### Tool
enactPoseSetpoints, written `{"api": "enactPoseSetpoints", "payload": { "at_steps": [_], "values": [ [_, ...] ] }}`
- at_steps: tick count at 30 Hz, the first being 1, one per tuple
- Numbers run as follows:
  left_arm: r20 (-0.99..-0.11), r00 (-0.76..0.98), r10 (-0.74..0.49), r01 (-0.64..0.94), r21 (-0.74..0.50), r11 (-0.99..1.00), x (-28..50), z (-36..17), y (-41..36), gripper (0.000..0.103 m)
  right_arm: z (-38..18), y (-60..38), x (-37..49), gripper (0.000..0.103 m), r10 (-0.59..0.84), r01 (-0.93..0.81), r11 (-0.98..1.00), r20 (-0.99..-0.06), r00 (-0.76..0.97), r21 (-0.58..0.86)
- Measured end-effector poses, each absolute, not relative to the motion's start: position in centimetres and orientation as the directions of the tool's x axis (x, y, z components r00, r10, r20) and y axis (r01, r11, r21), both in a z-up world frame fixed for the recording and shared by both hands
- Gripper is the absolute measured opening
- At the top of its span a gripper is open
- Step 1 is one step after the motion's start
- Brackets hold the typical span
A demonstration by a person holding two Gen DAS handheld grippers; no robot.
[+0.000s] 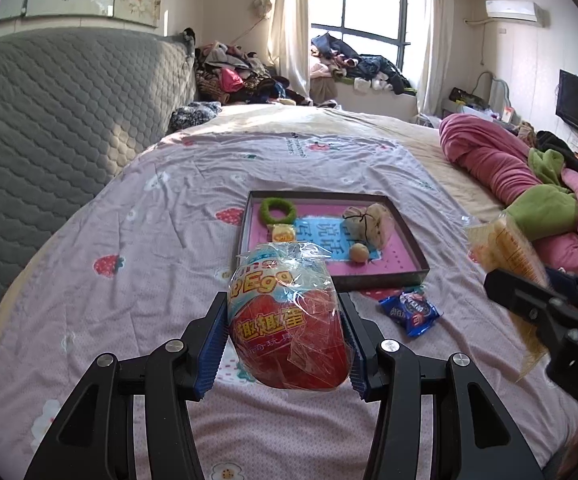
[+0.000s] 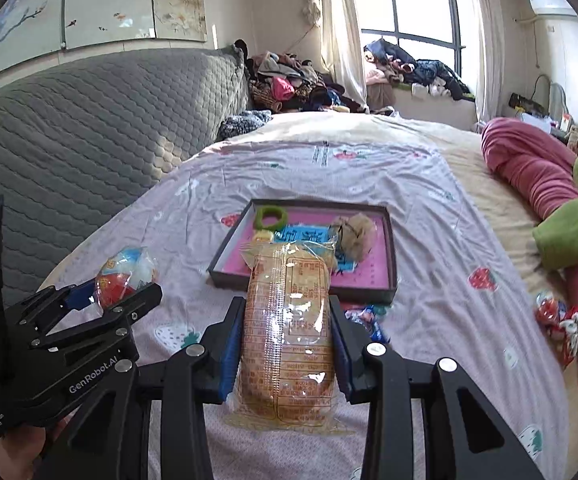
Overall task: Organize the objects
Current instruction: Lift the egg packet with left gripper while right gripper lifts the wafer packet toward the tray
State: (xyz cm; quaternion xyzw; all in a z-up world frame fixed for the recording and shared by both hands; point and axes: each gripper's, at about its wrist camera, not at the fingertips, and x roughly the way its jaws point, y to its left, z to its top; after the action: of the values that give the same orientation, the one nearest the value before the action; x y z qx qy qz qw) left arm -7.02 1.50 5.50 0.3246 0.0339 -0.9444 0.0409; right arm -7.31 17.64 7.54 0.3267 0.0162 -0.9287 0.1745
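My left gripper (image 1: 285, 340) is shut on a red and blue toy egg (image 1: 289, 320) wrapped in clear plastic, held above the bedspread. The right wrist view shows the same egg (image 2: 123, 276) in that gripper (image 2: 117, 292) at the left. My right gripper (image 2: 287, 344) is shut on a long yellow snack packet (image 2: 289, 332), which also shows at the right edge of the left wrist view as packet (image 1: 505, 244). Ahead lies a shallow box lid with a pink floor (image 1: 405, 256) (image 2: 381, 264). It holds a green ring (image 1: 279, 210), a small yellow sweet (image 1: 283, 234), a beige pouch (image 1: 369, 218) and a small tan ball (image 1: 359, 253).
A blue snack wrapper (image 1: 411, 312) lies on the strawberry-print bedspread (image 1: 149, 240) just before the box. A red and white wrapped item (image 2: 561, 320) lies at the right by pink and green bedding (image 2: 529, 168). A grey quilted headboard (image 1: 49, 120) stands at the left.
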Motion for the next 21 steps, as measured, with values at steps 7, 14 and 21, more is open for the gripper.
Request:
{"api": "enactPoseSetpoints", "payload": {
  "at_steps": [7, 14, 21],
  "values": [
    [-0.607, -0.793, -0.057, 0.090, -0.024, -0.996, -8.5, 6.8, 2.1, 0.053, 9.4, 17.8, -8.4, 0.039, -0.309, 0.344, -0.937, -0.595, -0.742, 0.057],
    [-0.602, -0.797, -0.048, 0.075, -0.020, -0.997, -11.4, 8.4, 2.8, 0.053, 11.0, 17.6, -10.3, 0.039, -0.309, 0.348, -0.936, -0.574, -0.758, 0.043],
    [-0.594, -0.803, -0.044, 0.064, -0.013, -0.998, -14.1, 9.2, 3.5, 0.053, 11.8, 18.0, -13.1, 0.039, -0.304, 0.344, -0.938, -0.566, -0.767, 0.037]
  ]
}}
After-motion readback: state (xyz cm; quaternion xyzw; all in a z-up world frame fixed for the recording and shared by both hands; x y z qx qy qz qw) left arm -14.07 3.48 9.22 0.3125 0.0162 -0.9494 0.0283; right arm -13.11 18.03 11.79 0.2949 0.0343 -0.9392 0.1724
